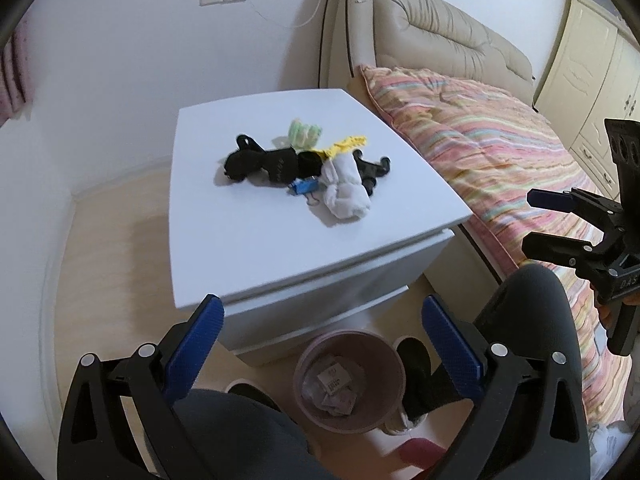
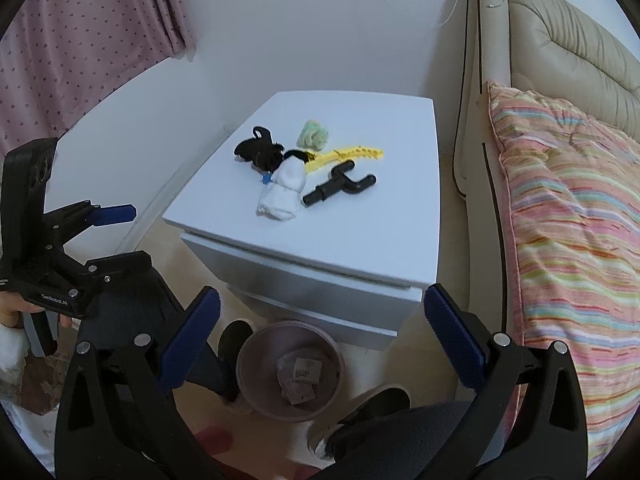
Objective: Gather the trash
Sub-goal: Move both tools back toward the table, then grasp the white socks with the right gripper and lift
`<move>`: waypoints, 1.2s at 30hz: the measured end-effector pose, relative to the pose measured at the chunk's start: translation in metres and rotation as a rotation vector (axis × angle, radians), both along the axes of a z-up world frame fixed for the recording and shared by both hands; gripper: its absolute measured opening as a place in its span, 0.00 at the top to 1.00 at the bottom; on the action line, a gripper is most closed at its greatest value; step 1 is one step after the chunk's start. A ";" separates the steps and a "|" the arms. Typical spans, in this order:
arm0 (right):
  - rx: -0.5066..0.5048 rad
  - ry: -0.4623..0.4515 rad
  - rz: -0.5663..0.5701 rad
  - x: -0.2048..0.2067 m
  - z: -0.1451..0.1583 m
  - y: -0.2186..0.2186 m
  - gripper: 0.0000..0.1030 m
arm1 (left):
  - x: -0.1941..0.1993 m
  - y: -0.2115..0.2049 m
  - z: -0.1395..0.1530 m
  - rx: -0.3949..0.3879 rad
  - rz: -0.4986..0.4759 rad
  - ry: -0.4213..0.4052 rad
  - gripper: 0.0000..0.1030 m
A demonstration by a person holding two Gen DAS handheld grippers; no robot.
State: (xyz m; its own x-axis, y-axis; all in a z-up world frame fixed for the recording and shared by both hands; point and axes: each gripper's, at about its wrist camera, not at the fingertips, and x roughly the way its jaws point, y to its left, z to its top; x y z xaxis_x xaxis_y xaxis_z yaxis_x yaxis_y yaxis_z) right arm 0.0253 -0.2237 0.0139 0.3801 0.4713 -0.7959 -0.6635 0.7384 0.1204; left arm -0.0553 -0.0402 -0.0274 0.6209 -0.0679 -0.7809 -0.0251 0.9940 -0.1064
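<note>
- The bed with a beige padded headboard [image 2: 560, 40] and a striped pastel quilt [image 2: 568, 208] stands just to the right of the nightstand.
- The white square nightstand has a smooth tabletop [image 2: 360, 232], and the small things lie in one cluster near its middle.
- The round pink plastic trash bin [image 2: 252, 396] stands on the floor in front of the nightstand, between the person's two dark shoes; crumpled paper scraps lie inside it.
- The left gripper [image 1: 322, 338] is held low in front of the nightstand, above the bin; its blue-padded fingers are spread wide and hold nothing.
- The right gripper [image 2: 322, 336] is also wide apart and empty, held beside the left one at the same low place.
- The crumpled white cloth [image 2: 282, 194] lies at the front of the cluster.
- The black crumpled fabric piece [image 2: 258, 152] lies behind the cloth on the left side, touching it.
- The black plastic Y-shaped tube piece [image 2: 340, 186] lies just to the right of the cloth.
- The yellow toothed plastic strip [image 2: 344, 156] lies behind the black tube.
- The pale green soft ball [image 2: 315, 134] lies farthest back.
- The small blue binder clip [image 1: 304, 188] lies against the left side of the cloth.
</note>
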 end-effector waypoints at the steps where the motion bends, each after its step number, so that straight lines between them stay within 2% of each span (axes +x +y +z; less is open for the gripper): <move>1: -0.003 -0.002 0.001 0.003 0.001 0.003 0.03 | 0.002 0.002 0.001 0.004 0.003 -0.004 0.07; 15: -0.019 0.023 0.075 0.061 0.006 0.070 0.03 | 0.015 0.027 0.014 0.022 0.048 -0.038 0.07; 30: -0.104 0.160 0.131 0.104 -0.044 0.136 0.04 | 0.013 0.040 0.007 -0.003 0.077 -0.028 0.07; 32: -0.099 0.178 0.134 0.107 -0.050 0.140 0.13 | 0.013 0.043 0.006 -0.005 0.082 -0.025 0.07; 33: -0.100 0.183 0.134 0.107 -0.052 0.141 0.23 | 0.013 0.043 0.005 -0.006 0.084 -0.024 0.07; 36: -0.106 0.196 0.135 0.109 -0.058 0.144 0.26 | 0.012 0.045 0.003 -0.013 0.088 -0.020 0.07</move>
